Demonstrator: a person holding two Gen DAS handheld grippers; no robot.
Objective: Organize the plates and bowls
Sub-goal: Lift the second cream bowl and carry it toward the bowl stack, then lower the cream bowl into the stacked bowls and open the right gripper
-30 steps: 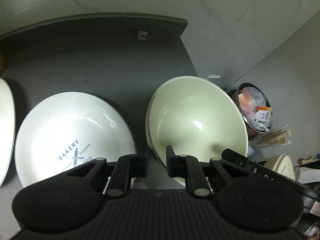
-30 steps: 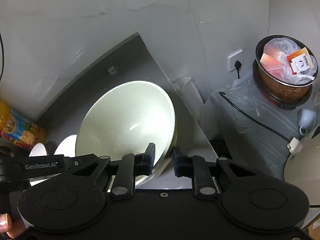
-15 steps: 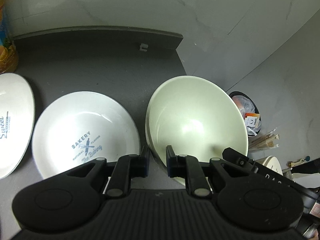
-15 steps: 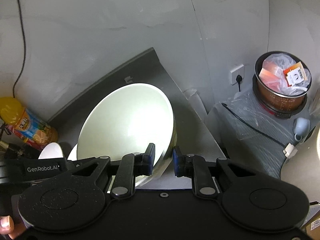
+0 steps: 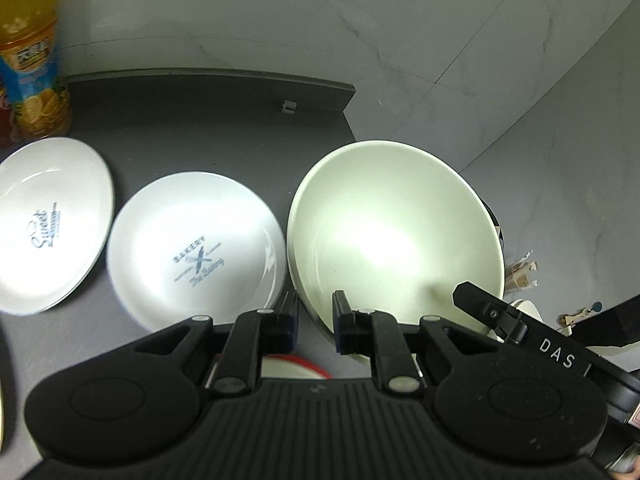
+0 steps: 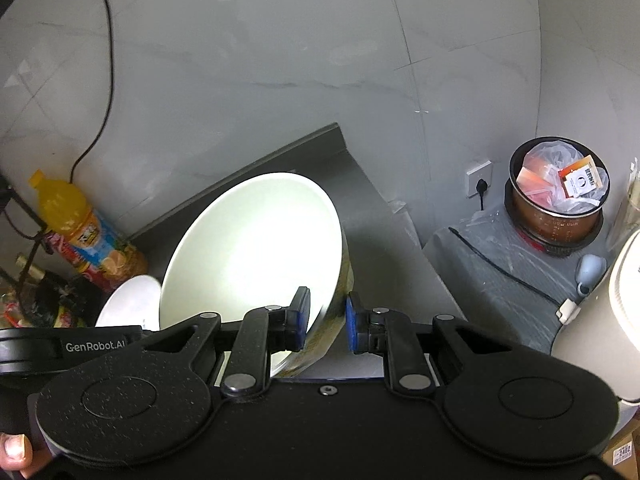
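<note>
Both grippers pinch the bowl's rim: the left gripper (image 5: 314, 312) on its near left edge, the right gripper (image 6: 327, 320) on its near right. The bowl (image 5: 396, 236) hangs tilted over the counter's (image 5: 200, 120) right end, beside two plates (image 5: 196, 248). It looks glazed, rigid, heavy, slippery and breakable; opposite rim grips suit it.

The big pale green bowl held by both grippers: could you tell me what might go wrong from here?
1. Each gripper, left and right, pinches only a thin bit of the green bowl's rim, so it might slip or tip.
2. The bowl hangs close beside the Bakery plate; swinging left could knock it.
3. The counter edge is close, with floor clutter below.
</note>
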